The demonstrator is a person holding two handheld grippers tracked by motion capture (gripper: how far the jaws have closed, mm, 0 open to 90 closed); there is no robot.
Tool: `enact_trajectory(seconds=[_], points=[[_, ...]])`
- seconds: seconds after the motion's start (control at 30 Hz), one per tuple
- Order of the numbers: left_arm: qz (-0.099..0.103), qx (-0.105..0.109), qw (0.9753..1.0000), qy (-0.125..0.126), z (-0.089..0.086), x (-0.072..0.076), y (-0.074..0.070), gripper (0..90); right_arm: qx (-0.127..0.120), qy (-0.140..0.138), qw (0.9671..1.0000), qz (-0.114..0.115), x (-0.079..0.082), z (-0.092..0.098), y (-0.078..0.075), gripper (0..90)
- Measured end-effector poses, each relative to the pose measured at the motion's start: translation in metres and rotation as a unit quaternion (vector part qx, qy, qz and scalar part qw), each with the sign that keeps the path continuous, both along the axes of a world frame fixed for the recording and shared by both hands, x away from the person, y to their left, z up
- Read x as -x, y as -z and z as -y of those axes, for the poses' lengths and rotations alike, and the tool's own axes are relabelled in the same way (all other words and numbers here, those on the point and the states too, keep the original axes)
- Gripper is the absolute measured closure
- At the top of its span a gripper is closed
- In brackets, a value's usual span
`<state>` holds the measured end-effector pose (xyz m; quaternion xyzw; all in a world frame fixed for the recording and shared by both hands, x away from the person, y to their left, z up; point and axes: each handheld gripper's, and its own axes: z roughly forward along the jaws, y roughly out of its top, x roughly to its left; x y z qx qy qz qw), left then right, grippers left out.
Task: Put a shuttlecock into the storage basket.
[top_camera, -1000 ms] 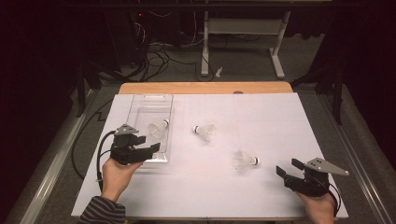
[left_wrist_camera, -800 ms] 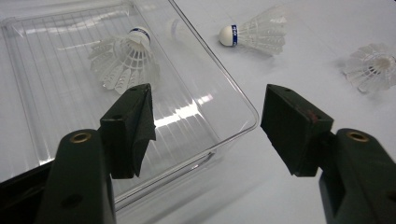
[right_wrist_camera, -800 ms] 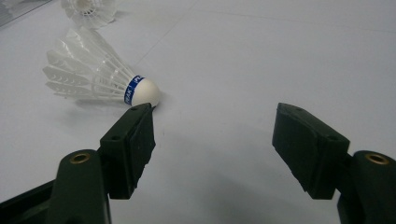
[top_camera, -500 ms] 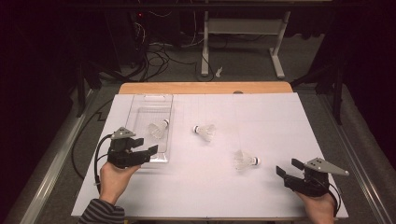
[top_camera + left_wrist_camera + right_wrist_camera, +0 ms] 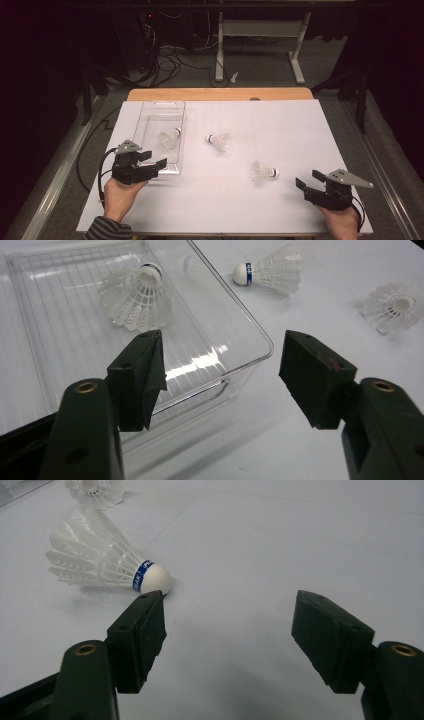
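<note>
On the white bench, both grippers' fingers gape empty; left gripper beside clear plastic tray holding one white feathered shuttlecock, right gripper should next close on nearest loose shuttlecock.

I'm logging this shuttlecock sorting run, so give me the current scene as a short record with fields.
surface: white sheet over the table
tray: clear plastic tray, far left
in tray: one shuttlecock
loose: middle shuttlecock; right shuttlecock, cork toward the right gripper
left gripper: open, at the tray's near corner, holding nothing
right gripper: open, near the right shuttlecock, holding nothing
</note>
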<state>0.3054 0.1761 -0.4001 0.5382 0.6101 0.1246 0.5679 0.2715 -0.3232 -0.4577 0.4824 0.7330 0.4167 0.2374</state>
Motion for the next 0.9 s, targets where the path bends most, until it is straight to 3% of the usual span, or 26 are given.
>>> enact_trajectory(seconds=[0.9], points=[[0.010, 0.007, 0.9999, -0.011, -0.009, 0.014, 0.010, 35.4, 0.000, 0.001, 1.0000, 0.000, 0.000, 0.000, 0.000, 30.4]])
